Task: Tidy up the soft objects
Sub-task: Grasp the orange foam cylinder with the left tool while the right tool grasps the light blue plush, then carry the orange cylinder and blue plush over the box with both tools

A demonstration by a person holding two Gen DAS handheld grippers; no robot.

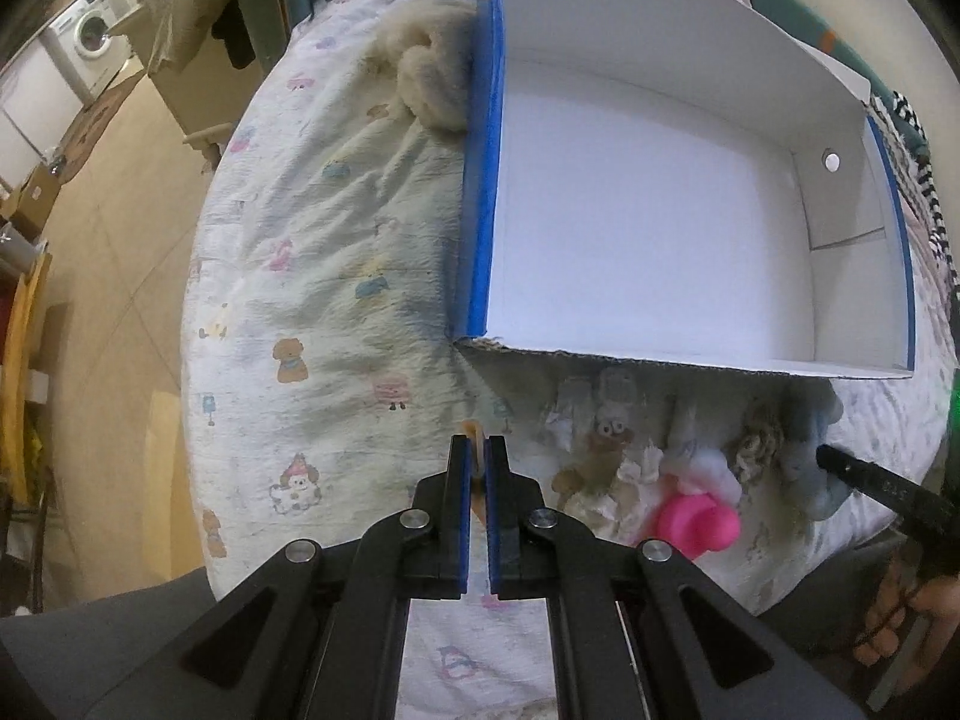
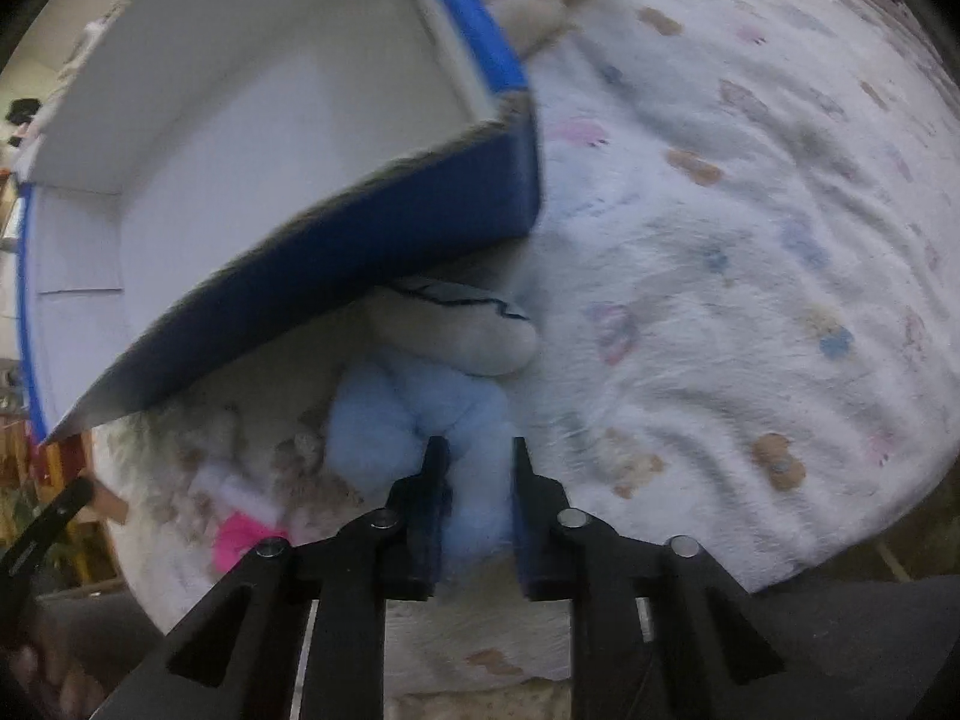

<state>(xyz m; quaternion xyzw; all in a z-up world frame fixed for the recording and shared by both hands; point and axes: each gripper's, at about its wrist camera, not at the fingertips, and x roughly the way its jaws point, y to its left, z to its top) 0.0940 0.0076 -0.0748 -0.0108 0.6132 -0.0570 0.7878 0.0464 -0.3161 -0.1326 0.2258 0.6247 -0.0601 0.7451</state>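
Beside the box [image 2: 336, 252], the blue plush [image 2: 420, 414] lies lengthwise between the right gripper [image 2: 474, 462] pads.

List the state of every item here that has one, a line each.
box: open, empty
left gripper: shut on a thin orange-tan piece
right gripper: fingers closed on the blue plush toy
blue plush toy: lying on the bed beside the box
pink toy: lying on the bedsheet

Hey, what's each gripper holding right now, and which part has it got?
The right gripper is shut on the light blue plush toy, gripping a limb. The left gripper pinches something thin and orange; what it is cannot be told.
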